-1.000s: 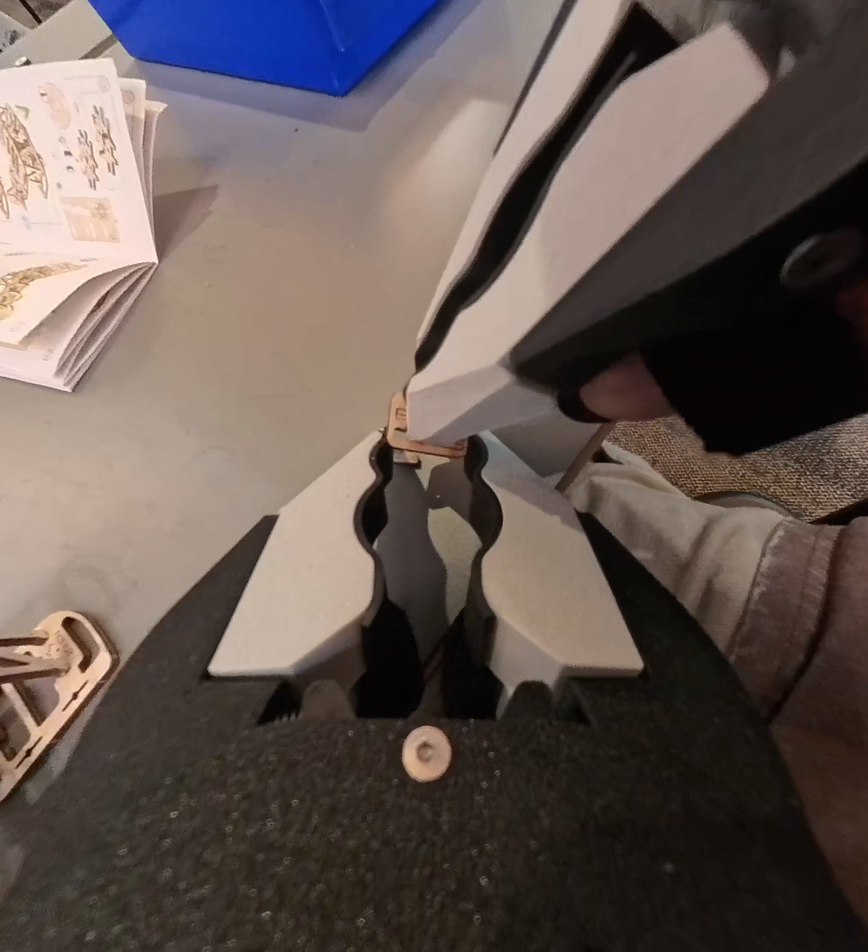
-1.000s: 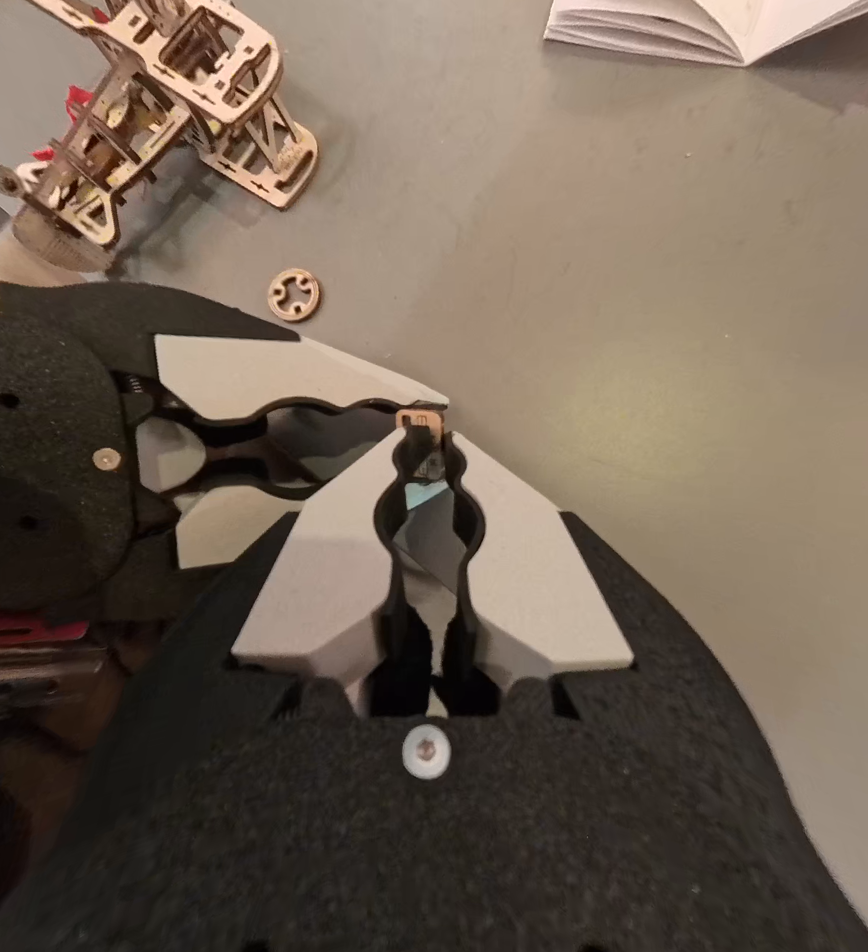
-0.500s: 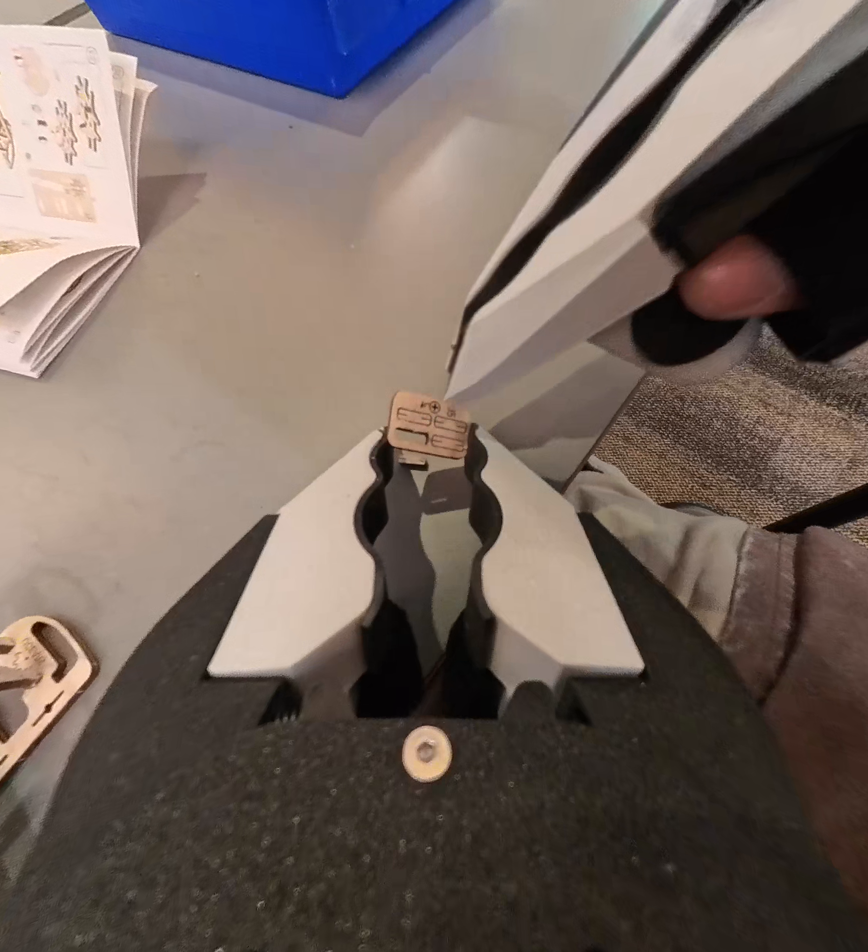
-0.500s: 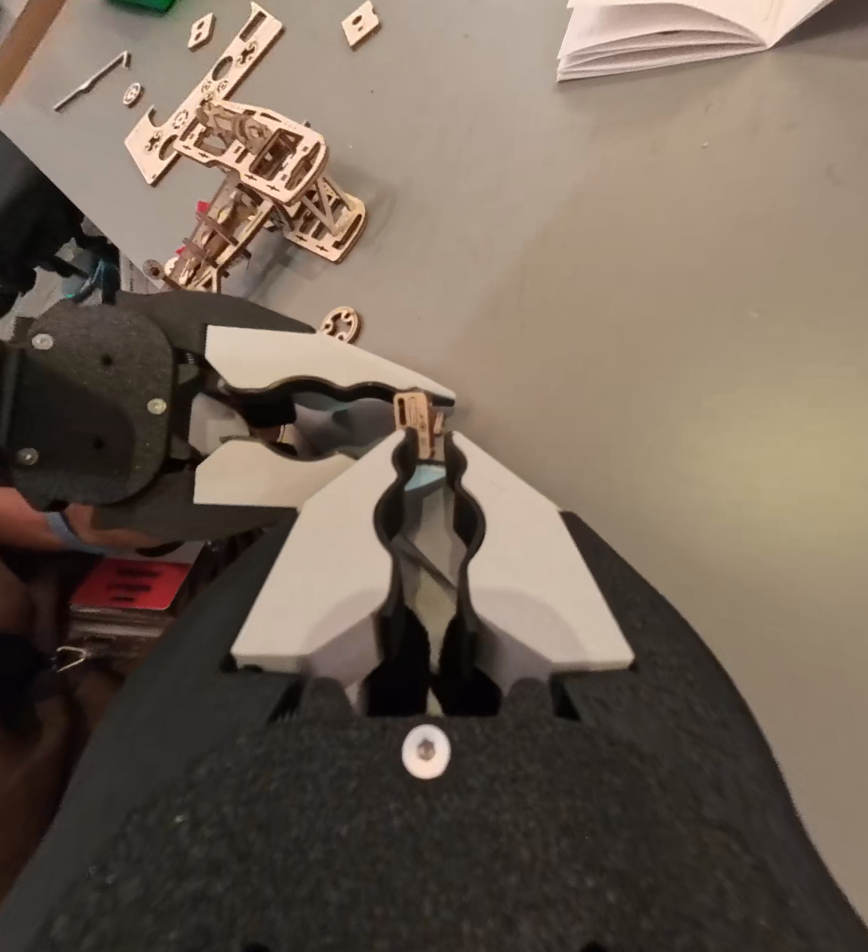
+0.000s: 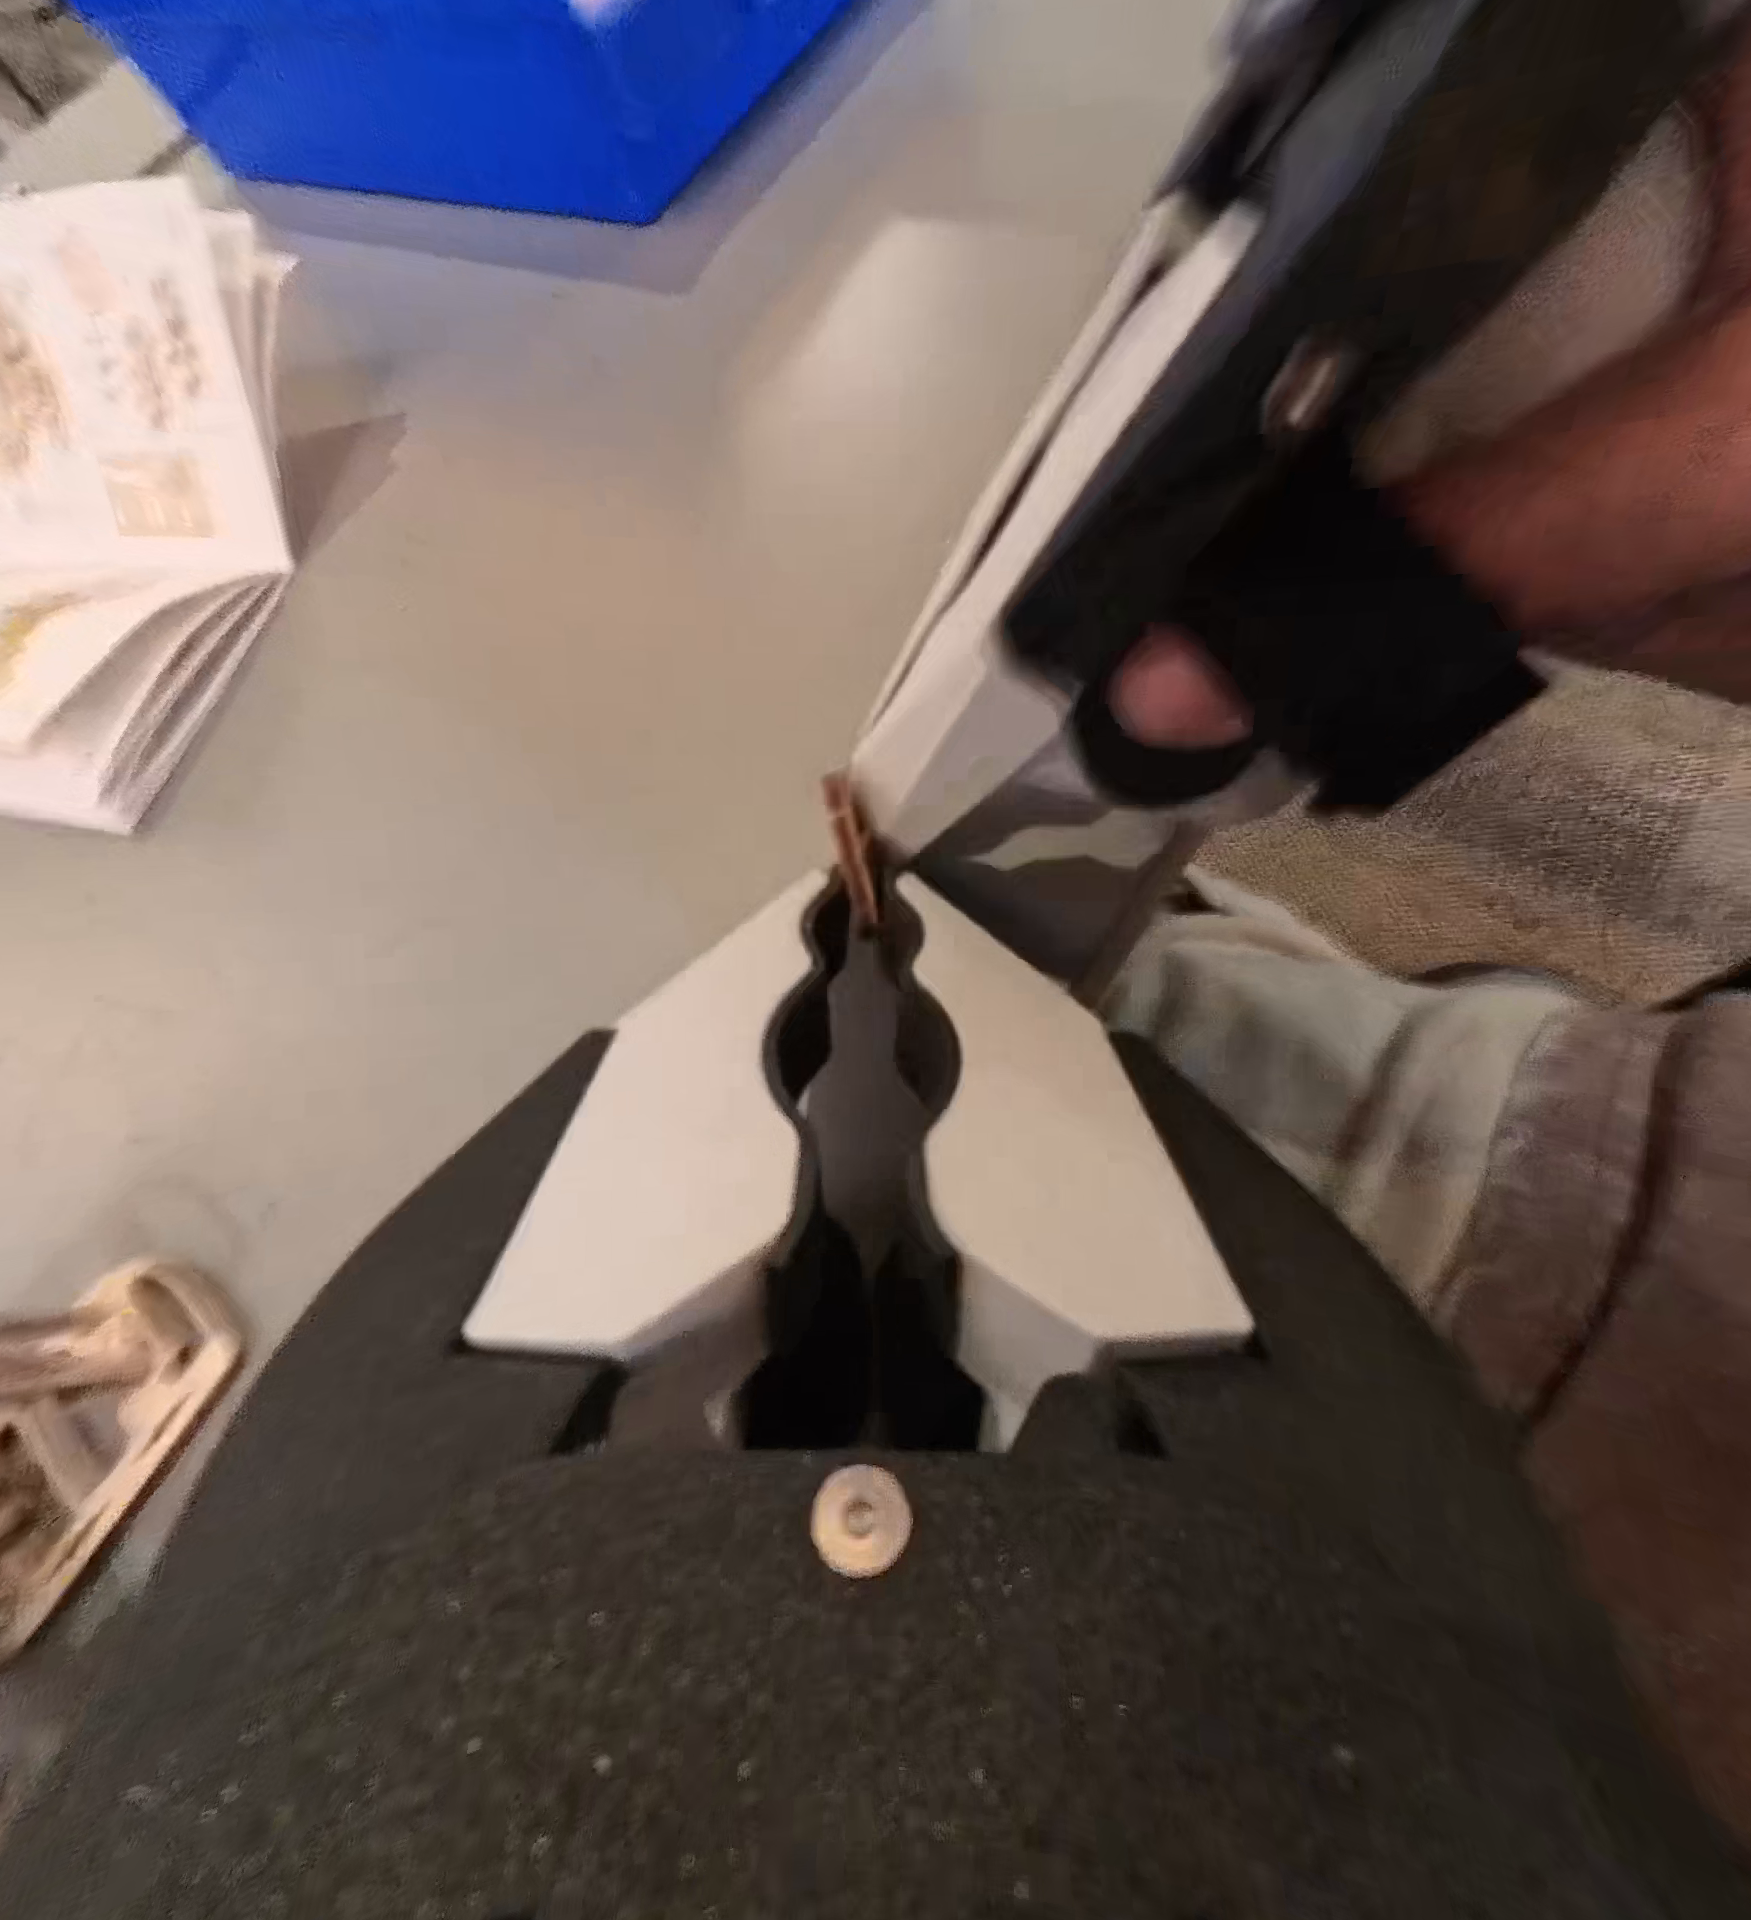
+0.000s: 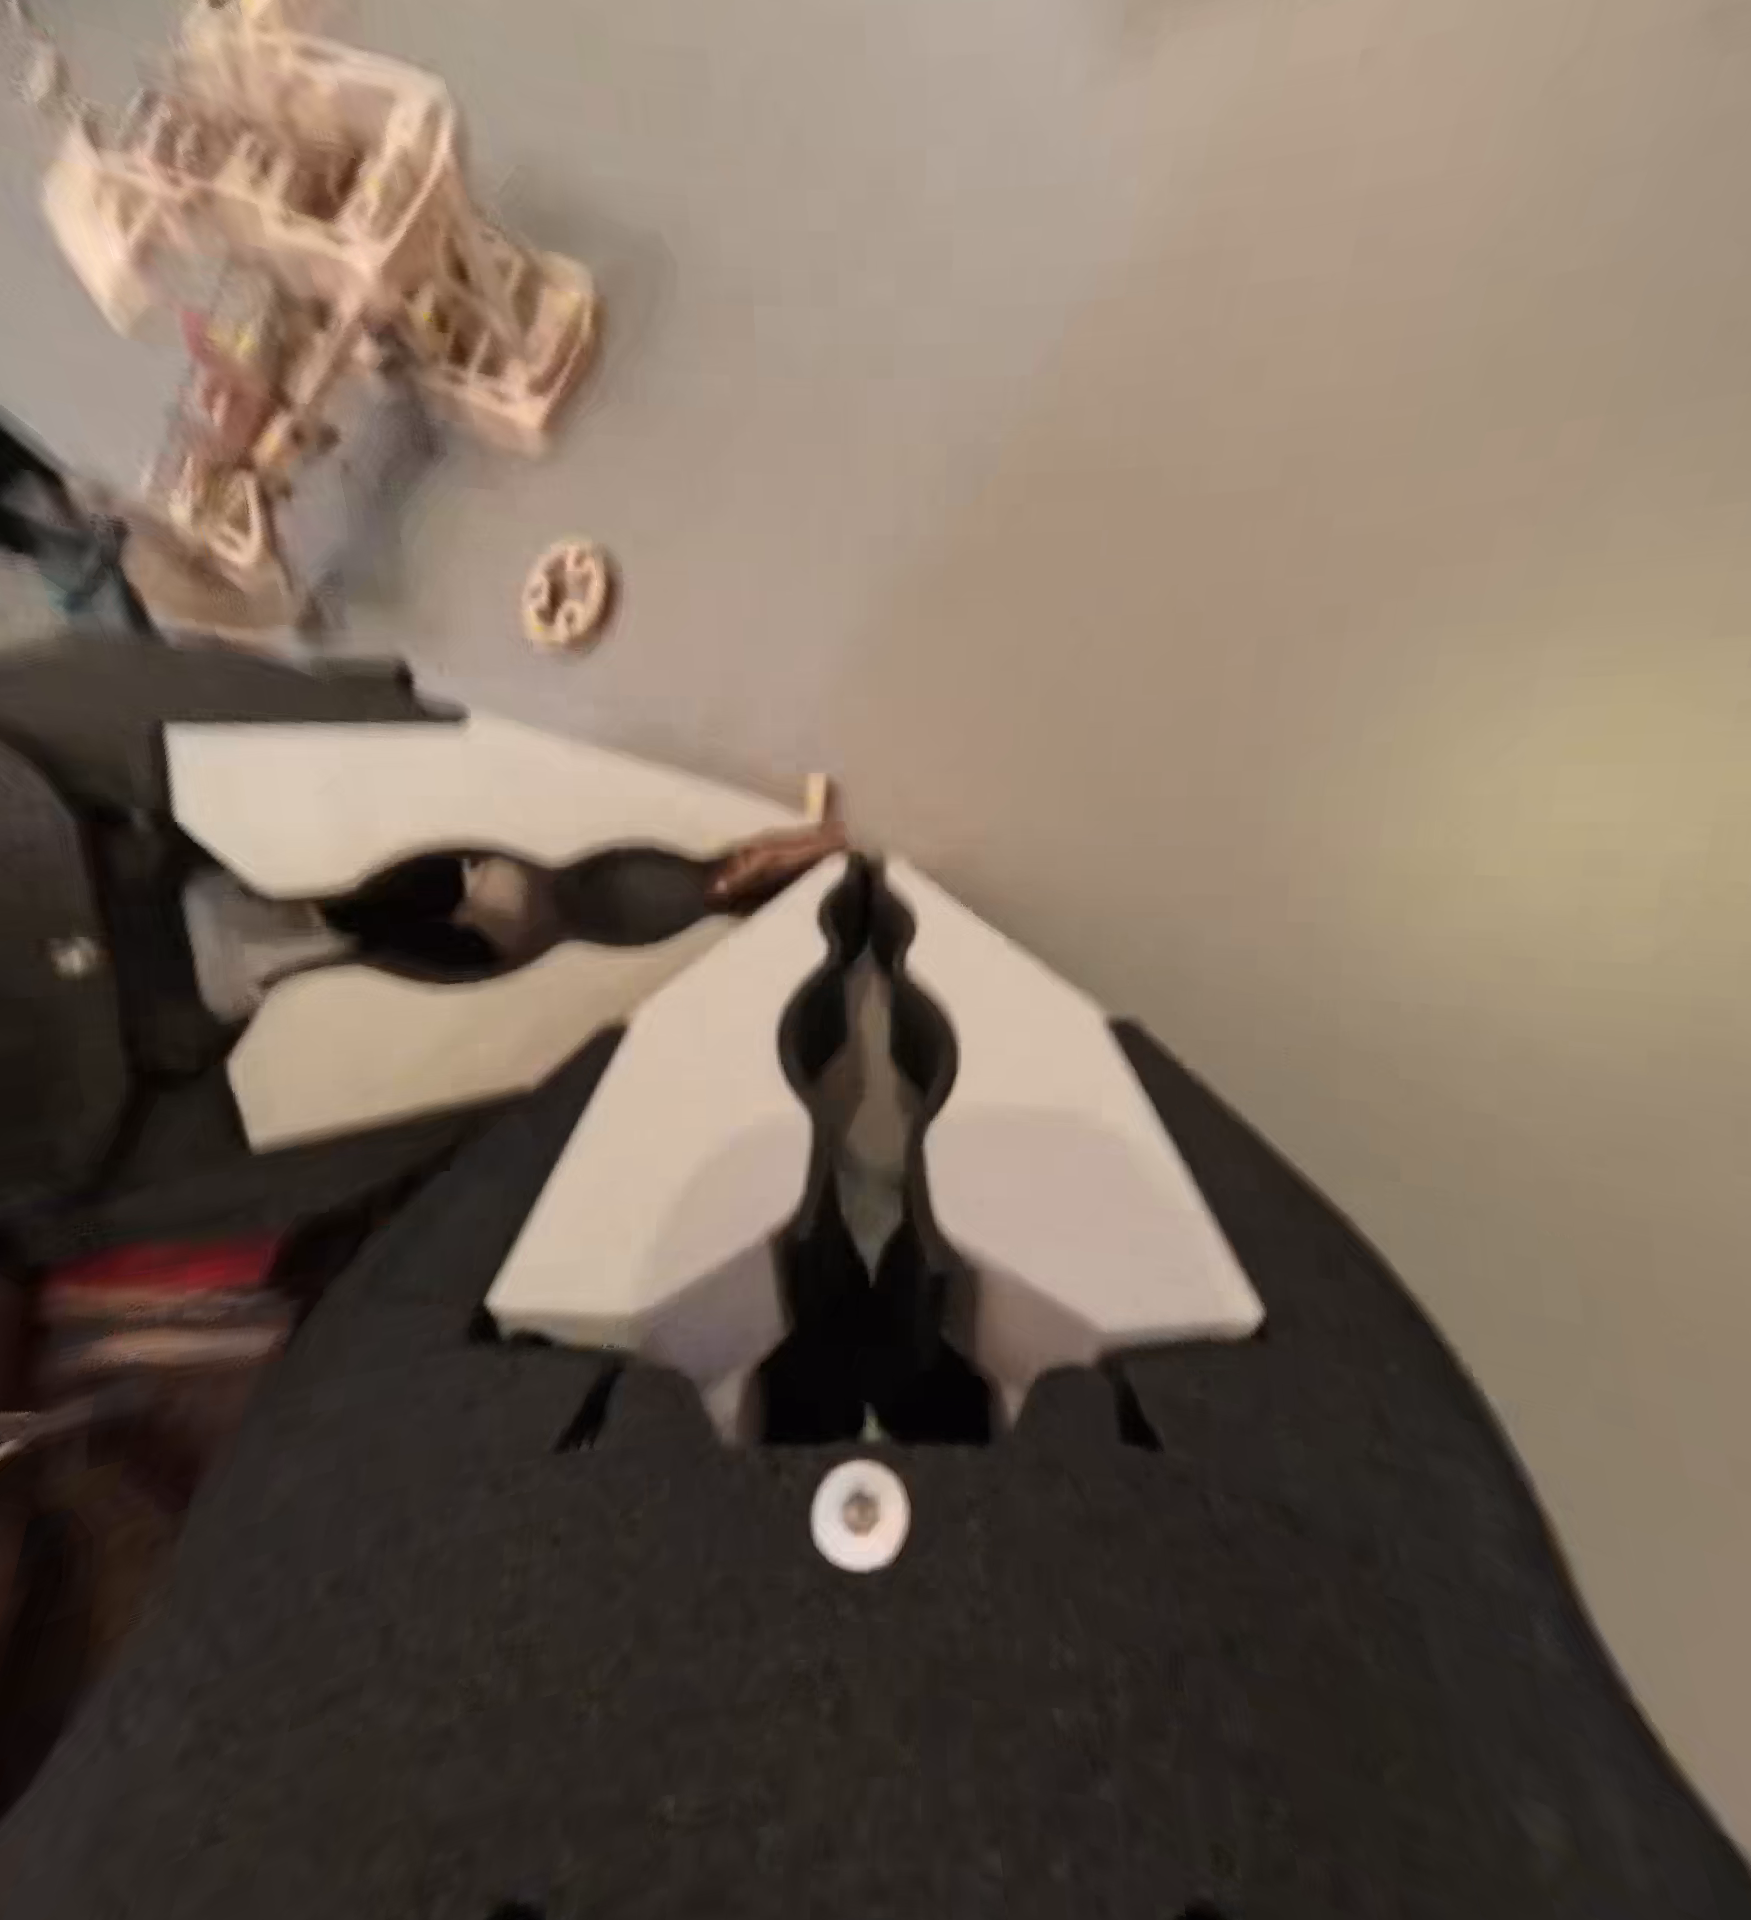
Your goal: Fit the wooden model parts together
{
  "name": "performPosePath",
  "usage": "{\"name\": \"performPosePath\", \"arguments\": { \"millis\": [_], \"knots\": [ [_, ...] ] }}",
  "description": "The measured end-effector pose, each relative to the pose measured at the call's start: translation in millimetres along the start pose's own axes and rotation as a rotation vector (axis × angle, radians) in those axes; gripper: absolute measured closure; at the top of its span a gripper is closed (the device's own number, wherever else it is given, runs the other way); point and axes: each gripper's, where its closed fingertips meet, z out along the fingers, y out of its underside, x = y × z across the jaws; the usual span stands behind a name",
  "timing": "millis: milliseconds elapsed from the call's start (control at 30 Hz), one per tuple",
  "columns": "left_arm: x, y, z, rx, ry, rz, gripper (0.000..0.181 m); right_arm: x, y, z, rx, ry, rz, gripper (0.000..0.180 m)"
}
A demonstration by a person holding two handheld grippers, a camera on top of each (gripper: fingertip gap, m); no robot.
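Note:
A small flat wooden part [image 5: 855, 852] stands edge-on in the tips of my left gripper [image 5: 866, 899], which is shut on it above the grey table [image 5: 538, 623]. My right gripper [image 6: 860, 868] is shut, and in the left wrist view its tip [image 5: 886, 800] comes in from the upper right and touches the part's top. Whether it pinches the part is unclear. In the blurred right wrist view the left gripper [image 6: 746, 873] reaches in from the left with the brown part [image 6: 777, 857]. The partly built wooden model [image 6: 331, 260] stands at the far left.
A loose wooden ring [image 6: 567, 601] lies on the table near the model. An open instruction booklet [image 5: 92, 488] lies at the left and a blue bin [image 5: 455, 94] stands behind. The model's end [image 5: 50, 1403] shows at the lower left. A person's sleeve [image 5: 1370, 1091] and carpet lie at the right.
The part, face-on across my left fingers half a second ago, now stands edge-on and the left jaws have narrowed. The right gripper has come back down to the part and shut further.

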Motion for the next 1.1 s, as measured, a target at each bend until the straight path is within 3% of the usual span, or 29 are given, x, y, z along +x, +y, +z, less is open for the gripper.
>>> {"name": "performPosePath", "arguments": {
  "millis": [100, 200, 267, 433, 500, 667, 1100],
  "knots": [
    [-3.2, 0.7, -2.0, 0.018, -0.043, 0.003, 0.18, 0.2, -5.3, -5.2, 0.067, -0.045, 0.043, 0.18],
    [-6.7, 2.8, -2.7, -0.008, 0.008, -0.078, 0.179, 16.9, -11.3, -16.0, 0.082, -0.003, 0.062, 0.18],
    [-3.0, -1.5, -2.8, 0.018, 0.075, -0.127, 0.179, 1.4, -22.6, -18.9, 0.133, -0.107, 0.077, 0.18],
    [-4.5, -19.1, -11.6, 0.117, 0.4, -0.68, 0.18, -8.0, -42.8, -43.8, 0.3, -0.288, 0.094, 0.176],
    [-11.3, -18.0, -14.0, 0.143, 0.443, -0.771, 0.18, -8.1, -46.6, -51.6, 0.337, -0.332, 0.136, 0.176],
    [-5.4, -22.6, -15.2, 0.211, 0.573, -0.951, 0.18, -19.7, -36.5, -24.1, 0.275, -0.363, 0.224, 0.175],
    [-14.3, -21.8, -10.1, 0.274, 0.532, -0.975, 0.179, -18.6, -40.5, -14.0, 0.337, -0.401, 0.368, 0.176]
  ]
}}
